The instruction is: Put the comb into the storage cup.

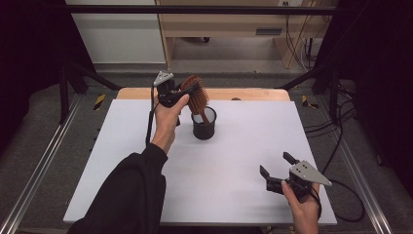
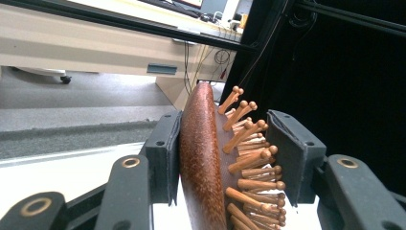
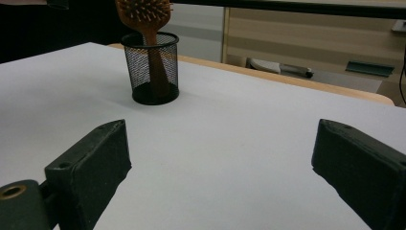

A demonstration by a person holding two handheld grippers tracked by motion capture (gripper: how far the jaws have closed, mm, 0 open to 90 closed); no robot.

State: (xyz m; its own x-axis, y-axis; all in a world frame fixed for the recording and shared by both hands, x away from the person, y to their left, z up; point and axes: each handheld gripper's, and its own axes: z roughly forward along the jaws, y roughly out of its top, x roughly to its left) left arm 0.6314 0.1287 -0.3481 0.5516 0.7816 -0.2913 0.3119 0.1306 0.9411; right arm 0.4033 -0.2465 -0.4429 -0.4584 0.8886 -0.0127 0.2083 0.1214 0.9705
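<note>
A brown wooden hairbrush [image 1: 197,95] stands with its handle down in a black mesh cup [image 1: 203,127] at the back middle of the white tabletop [image 1: 243,146]. My left gripper [image 1: 191,91] reaches in from the left and is shut on the brush head. In the left gripper view [image 2: 222,143] one pad lies against the smooth back of the hairbrush [image 2: 201,153] and the other meets the bristle tips. My right gripper [image 1: 275,163] rests open near the front right edge, nothing between its jaws [image 3: 222,139]. It faces the cup [image 3: 153,67] and brush [image 3: 143,12].
A wooden strip [image 1: 243,94] borders the table's far edge. Beyond it stands a light wooden desk [image 1: 234,24]. Cables [image 1: 341,131] run over the floor on the right, and metal rails [image 1: 39,161] flank the table on both sides.
</note>
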